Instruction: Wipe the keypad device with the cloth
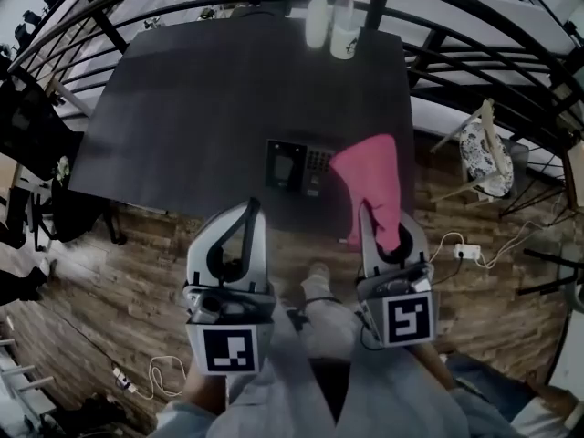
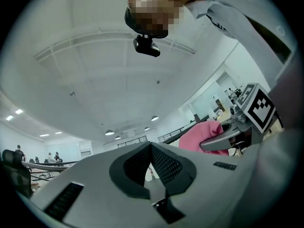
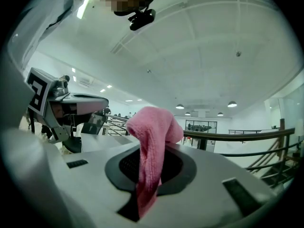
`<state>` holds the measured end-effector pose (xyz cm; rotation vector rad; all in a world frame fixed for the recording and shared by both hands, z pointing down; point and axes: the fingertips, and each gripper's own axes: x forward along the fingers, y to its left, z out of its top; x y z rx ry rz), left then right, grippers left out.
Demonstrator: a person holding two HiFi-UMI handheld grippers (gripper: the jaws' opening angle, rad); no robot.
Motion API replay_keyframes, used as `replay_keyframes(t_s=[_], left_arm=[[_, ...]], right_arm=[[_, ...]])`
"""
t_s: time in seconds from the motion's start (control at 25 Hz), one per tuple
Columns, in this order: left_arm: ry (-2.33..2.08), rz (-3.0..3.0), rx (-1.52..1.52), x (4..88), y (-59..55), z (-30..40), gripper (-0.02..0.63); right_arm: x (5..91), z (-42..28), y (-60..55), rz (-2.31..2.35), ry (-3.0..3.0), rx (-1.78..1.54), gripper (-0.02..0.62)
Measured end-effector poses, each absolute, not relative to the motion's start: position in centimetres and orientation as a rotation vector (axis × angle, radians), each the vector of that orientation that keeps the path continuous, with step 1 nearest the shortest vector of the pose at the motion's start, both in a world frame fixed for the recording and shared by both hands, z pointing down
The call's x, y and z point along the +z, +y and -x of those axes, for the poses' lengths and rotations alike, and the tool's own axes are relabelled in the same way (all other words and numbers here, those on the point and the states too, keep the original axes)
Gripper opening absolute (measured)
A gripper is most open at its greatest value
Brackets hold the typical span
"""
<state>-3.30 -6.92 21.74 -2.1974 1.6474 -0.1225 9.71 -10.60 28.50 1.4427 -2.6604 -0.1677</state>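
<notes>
Two tools: I hold one in each hand above my grey trouser legs [image 1: 310, 372], the marker cubes toward me and the jaws pointing away to the bench.
Left tool [image 1: 248, 210]: clenched on nothing; in the left gripper view its ribbed pads [image 2: 164, 163] meet at the tips.
Right tool [image 1: 387, 235]: clamped on the cloth, which runs down between its jaws in the right gripper view.
Cloth [image 1: 374, 176]: pink and soft, it bunches up past the jaw tips and droops over them. In the head view its left corner overlaps the right edge of the keypad device. I cannot tell whether the two touch.
Keypad device [image 1: 299, 165]: dark and flat, lying on the bench near the edge closest to me, just beyond and between my two tools. It has a screen panel at its left and a grid of keys at its right.
Bench [image 1: 210, 89]: a dark top standing on the wooden floor [image 1: 119, 272].
Bottles: two pale ones, one [image 1: 318, 21] beside the other [image 1: 345, 33], at the far edge of the bench, well apart from the device.
Power strip [image 1: 467, 251]: white, on the floor to my right.
Railing [image 1: 182, 7]: dark curved bars beyond the bench.
</notes>
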Motion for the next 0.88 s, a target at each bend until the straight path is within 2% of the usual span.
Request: replay_keyframes(t_s=[0.88], left_arm=[[1.743,2.192,-0.215,24.2,-14.6,3.0,0.002]], right_arm=[[33.8,-9.9,-18.4,-1.361,-2.643,0.001,0.041]])
